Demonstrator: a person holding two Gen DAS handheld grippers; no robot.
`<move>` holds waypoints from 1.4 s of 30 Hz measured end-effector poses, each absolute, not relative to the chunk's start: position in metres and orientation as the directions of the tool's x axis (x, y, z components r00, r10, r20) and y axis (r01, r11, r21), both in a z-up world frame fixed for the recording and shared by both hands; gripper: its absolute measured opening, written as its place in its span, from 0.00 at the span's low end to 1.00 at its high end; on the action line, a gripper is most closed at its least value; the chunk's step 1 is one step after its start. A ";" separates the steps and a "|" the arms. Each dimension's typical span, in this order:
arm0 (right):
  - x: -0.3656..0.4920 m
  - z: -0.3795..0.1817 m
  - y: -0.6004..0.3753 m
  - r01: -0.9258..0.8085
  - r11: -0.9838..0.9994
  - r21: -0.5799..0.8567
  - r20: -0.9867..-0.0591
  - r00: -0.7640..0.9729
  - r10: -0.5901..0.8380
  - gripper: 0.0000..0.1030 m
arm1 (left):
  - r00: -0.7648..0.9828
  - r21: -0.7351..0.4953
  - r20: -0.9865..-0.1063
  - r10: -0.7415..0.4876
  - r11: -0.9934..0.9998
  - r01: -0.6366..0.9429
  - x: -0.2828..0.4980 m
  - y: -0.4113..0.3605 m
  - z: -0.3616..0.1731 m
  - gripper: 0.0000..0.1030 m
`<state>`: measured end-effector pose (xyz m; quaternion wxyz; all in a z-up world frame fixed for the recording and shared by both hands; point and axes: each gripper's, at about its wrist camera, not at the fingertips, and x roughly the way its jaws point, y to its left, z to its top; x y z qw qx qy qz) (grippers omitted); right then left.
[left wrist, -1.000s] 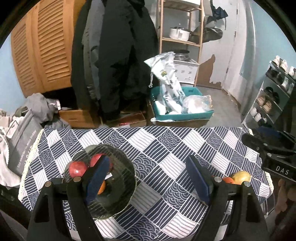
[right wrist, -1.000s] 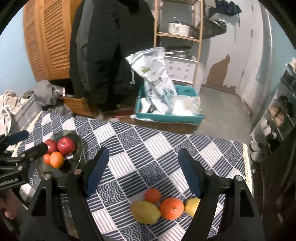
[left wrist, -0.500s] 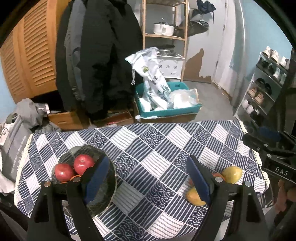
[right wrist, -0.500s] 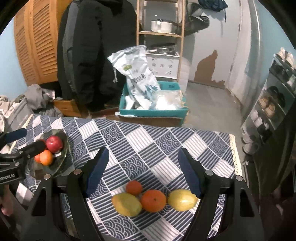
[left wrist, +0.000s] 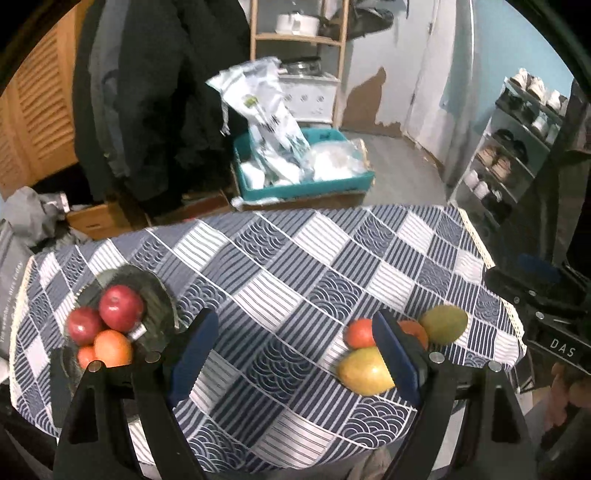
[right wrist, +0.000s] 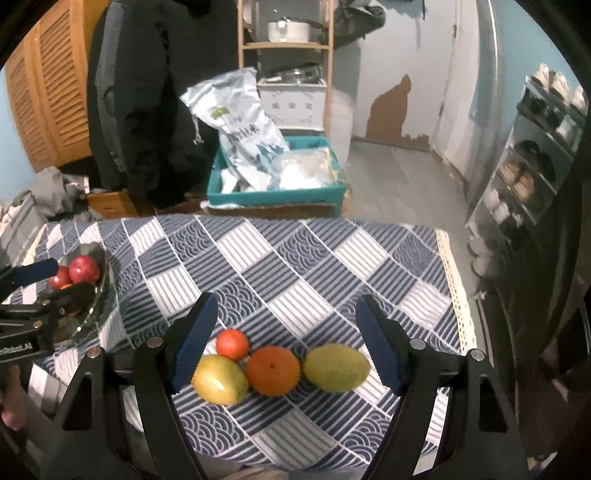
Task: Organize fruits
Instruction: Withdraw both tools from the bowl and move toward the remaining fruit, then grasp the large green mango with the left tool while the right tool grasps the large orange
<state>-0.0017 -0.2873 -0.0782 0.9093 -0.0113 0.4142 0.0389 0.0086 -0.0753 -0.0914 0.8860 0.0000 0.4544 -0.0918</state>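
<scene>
Red apples (left wrist: pixel 120 307), navy/white check cloth (left wrist: pixel 288 266).

tablecloth (right wrist: pixel 295 258): navy/white check with wave and stripe squares, covers my whole table
crate (right wrist: pixel 277 194): teal, on the floor just past the table's far edge
bag (right wrist: pixel 236 122): white printed sack, stands tilted in the crate, clear plastic bags beside it
coats (right wrist: pixel 147 92): dark, hang left of the shelf
shelf (right wrist: pixel 286 44): wooden, white pot (right wrist: pixel 288 30) on its upper level
doors (right wrist: pixel 44 85): louvred wood, far left
rack (left wrist: pixel 517 140): shoes on it, at right
</scene>
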 end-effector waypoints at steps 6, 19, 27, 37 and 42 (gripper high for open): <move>-0.007 -0.098 -0.299 -0.061 0.998 0.024 -0.786 0.615 0.057 0.75 | 0.522 -0.070 -0.837 -0.161 0.979 0.190 0.011 -0.092 -0.112 0.84; -0.006 -0.140 -0.307 -0.041 0.999 0.008 -0.861 0.508 0.028 0.75 | 0.411 -0.086 -0.894 -0.177 0.969 0.231 0.010 -0.116 -0.160 0.84; -0.003 -0.162 -0.312 -0.018 1.000 0.006 -0.894 0.448 0.013 0.75 | 0.364 -0.089 -0.913 -0.186 0.960 0.267 0.008 -0.135 -0.182 0.86; 0.000 -0.172 -0.323 0.028 1.000 0.013 -0.910 0.415 0.000 0.75 | 0.296 -0.110 -0.935 -0.194 0.954 0.278 0.012 -0.154 -0.211 0.87; 0.000 -0.174 -0.324 0.030 0.999 0.014 -0.912 0.411 0.000 0.75 | 0.254 -0.154 -0.940 -0.226 0.950 0.272 0.016 -0.159 -0.221 0.87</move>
